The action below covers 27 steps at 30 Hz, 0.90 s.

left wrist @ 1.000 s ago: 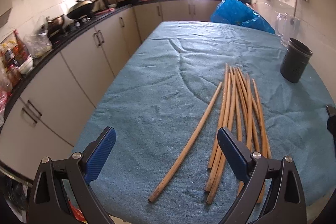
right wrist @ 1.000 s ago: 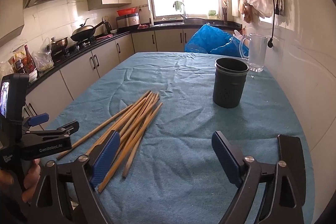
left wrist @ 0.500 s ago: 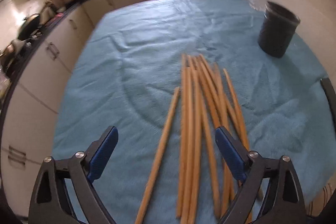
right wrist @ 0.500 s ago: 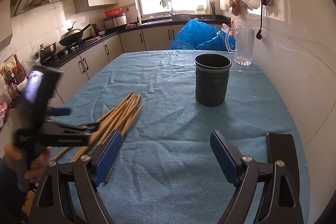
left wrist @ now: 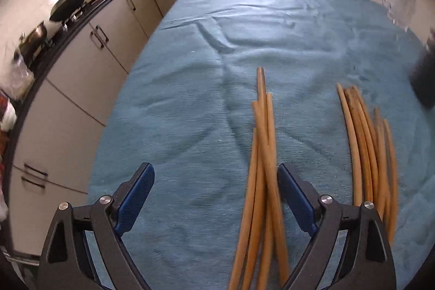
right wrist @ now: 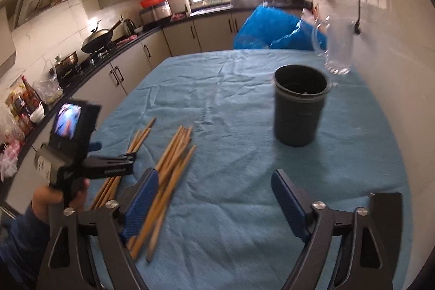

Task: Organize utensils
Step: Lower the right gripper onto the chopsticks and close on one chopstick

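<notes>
A table covered with a blue cloth (right wrist: 244, 105) was shown in a kitchen. Wooden chopsticks had been laid on it in two groups: a nearer bundle (left wrist: 262, 167) and a farther bundle (left wrist: 367, 148). The left gripper (left wrist: 216, 192) was held over the nearer bundle with its jaws spread wide; some sticks lay between its fingers, just beside the right-hand pad, though contact could not be judged through the blur. The right gripper (right wrist: 214, 197) was seen closing over bare cloth, nothing clamped between its pads, with the farther sticks just behind its left finger. A dark cylindrical holder (right wrist: 299, 110) stood upright beyond, apparently empty. A glass pitcher (right wrist: 337, 50) stood behind it.
</notes>
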Available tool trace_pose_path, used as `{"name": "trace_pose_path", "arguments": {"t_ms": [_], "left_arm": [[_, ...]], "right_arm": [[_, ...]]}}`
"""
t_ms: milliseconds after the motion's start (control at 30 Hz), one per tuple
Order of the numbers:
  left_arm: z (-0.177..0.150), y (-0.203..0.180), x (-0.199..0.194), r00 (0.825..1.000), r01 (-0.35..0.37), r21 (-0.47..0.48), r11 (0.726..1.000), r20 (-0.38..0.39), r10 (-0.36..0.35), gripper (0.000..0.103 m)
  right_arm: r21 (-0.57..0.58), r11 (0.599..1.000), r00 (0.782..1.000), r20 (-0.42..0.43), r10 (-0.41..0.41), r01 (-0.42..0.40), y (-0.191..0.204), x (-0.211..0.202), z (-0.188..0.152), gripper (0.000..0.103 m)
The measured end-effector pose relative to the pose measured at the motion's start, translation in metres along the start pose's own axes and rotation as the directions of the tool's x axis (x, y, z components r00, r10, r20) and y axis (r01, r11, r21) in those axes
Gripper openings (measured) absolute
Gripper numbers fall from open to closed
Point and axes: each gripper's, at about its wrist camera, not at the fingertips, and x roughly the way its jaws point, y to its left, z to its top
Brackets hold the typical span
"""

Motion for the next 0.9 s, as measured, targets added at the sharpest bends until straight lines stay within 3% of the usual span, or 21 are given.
{"name": "trace_pose_path", "arguments": {"t_ms": [33,67,100,267,333,400,467,533,633,700,767,900], "left_arm": [[0.001,0.005,-0.006,0.999,0.032,-0.01,0.999,0.017,-0.032,0.091],[0.002,0.007,-0.009,0.999,0.038,-0.014,0.999,0.032,-0.038,0.091],[0.004,0.01,-0.013,0.998,0.035,-0.019,0.999,0.047,-0.034,0.091],[0.008,0.021,-0.016,0.997,0.064,-0.048,0.997,0.049,-0.061,0.091],[0.008,0.027,-0.015,0.997,0.068,-0.051,0.996,0.046,-0.066,0.091],[0.008,0.033,-0.01,0.995,0.099,-0.063,0.993,0.037,-0.097,0.09],[0.007,0.038,-0.007,0.992,0.129,-0.081,0.988,0.015,-0.128,0.081],[0.008,0.044,-0.004,0.985,0.169,-0.099,0.981,-0.011,-0.171,0.077],[0.011,0.047,0.002,0.977,0.204,-0.12,0.972,-0.036,-0.209,0.076],[0.012,0.047,0.001,0.973,0.223,-0.122,0.967,-0.038,-0.229,0.075],[0.014,0.045,-0.002,0.97,0.236,-0.12,0.964,-0.035,-0.242,0.074],[0.02,0.037,-0.006,0.966,0.251,-0.1,0.963,-0.039,-0.256,0.064]], "right_arm": [[0.007,1.0,0.999,-0.037,0.028,-0.028,0.002,0.013,0.007,0.07],[0.027,0.999,0.997,-0.068,0.044,-0.042,0.003,0.024,0.013,0.055],[0.047,0.997,0.993,-0.096,0.062,-0.058,0.004,0.037,0.018,0.047],[0.138,0.979,0.955,-0.234,0.182,-0.153,0.015,0.092,0.034,0.038],[0.173,0.973,0.944,-0.267,0.196,-0.153,0.019,0.107,0.036,0.033],[0.172,0.975,0.941,-0.282,0.185,-0.14,0.022,0.118,0.038,0.032],[0.19,0.977,0.939,-0.308,0.154,-0.098,0.021,0.129,0.039,0.032],[0.201,0.974,0.929,-0.328,0.169,-0.106,0.021,0.138,0.039,0.032],[0.204,0.976,0.922,-0.36,0.143,-0.072,0.023,0.151,0.039,0.032],[0.184,0.982,0.925,-0.365,0.109,-0.043,0.023,0.156,0.038,0.018],[0.207,0.976,0.924,-0.358,0.135,-0.063,0.019,0.155,0.037,0.012],[0.221,0.972,0.943,-0.298,0.146,-0.08,0.007,0.135,0.038,0.01]]}}
